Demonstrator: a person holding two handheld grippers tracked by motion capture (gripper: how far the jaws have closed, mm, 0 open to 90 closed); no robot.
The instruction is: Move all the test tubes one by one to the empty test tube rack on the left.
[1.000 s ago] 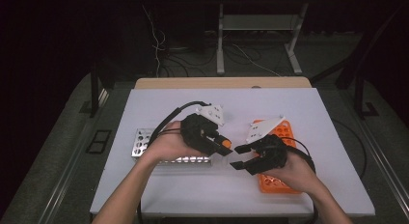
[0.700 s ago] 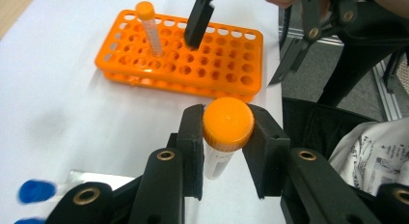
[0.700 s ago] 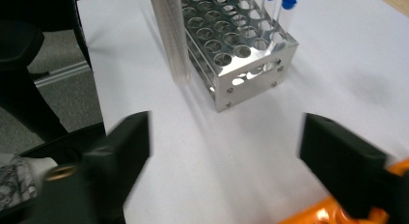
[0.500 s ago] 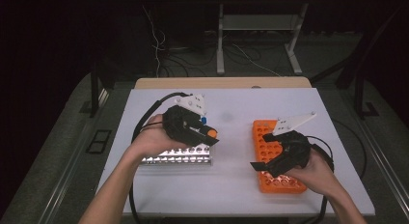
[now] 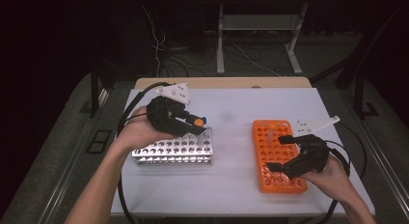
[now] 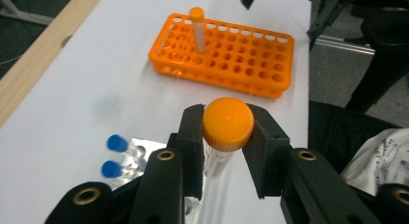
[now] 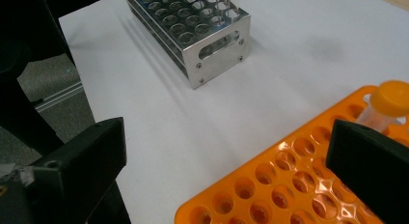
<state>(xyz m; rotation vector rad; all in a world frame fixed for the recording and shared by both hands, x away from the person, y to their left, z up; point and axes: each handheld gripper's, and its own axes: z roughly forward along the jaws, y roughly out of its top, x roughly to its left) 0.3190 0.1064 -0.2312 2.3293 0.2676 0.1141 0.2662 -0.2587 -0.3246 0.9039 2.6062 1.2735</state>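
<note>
Transfer of an orange-capped tube [image 6: 227, 123], clamped by the left gripper [image 6: 226, 137] above the metal rack [image 5: 173, 149], is judged underway; lowering into a hole follows. The right gripper [image 5: 285, 151], jaws just opened wide and empty, hangs over the orange rack [image 5: 270, 132] beside it.

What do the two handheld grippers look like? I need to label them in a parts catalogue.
Both the left gripper and the right gripper have chunky black bodies and two blocky black jaws with brass-coloured eyelets at the joints. Each carries a pale grey three-cornered plate with small holes on top and trails a black cable. The forearms are bare, with no sleeves.
</note>
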